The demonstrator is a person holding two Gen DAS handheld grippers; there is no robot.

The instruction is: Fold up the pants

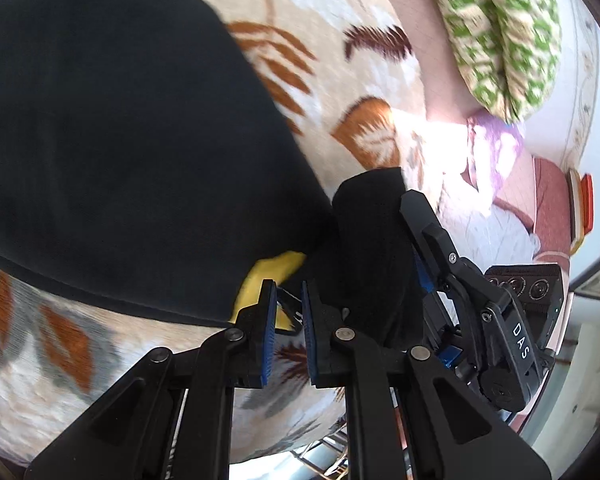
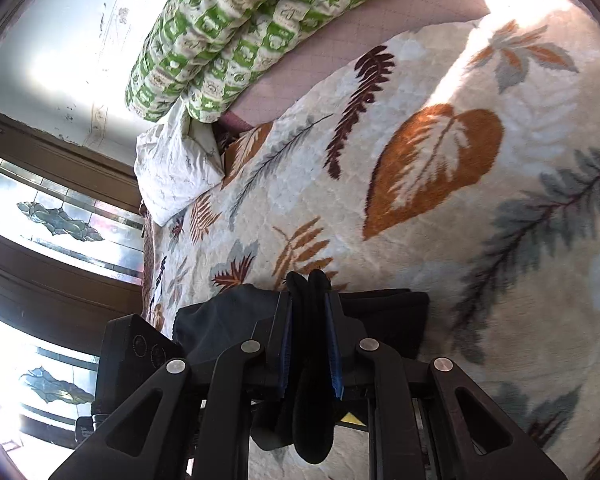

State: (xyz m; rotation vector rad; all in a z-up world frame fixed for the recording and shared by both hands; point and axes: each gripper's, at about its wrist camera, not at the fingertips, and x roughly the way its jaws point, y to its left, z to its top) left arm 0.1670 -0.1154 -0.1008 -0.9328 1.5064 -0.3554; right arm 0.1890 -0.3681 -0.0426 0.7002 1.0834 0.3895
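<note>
left hand-held gripper (image 1: 289,322): jaws apart, empty | black pants (image 1: 120,152): on leaf-print blanket (image 1: 340,80)

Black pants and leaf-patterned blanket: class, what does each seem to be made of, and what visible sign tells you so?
Black pants: likely a soft matte knit or jersey; they bunch thickly between the right gripper fingers without sheen. Leaf-patterned blanket: probably plush fleece; its surface looks fuzzy, with soft-edged leaf prints and dimpled texture.

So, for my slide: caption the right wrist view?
Right gripper clamps bunched black pants over a leaf-patterned blanket.
</note>
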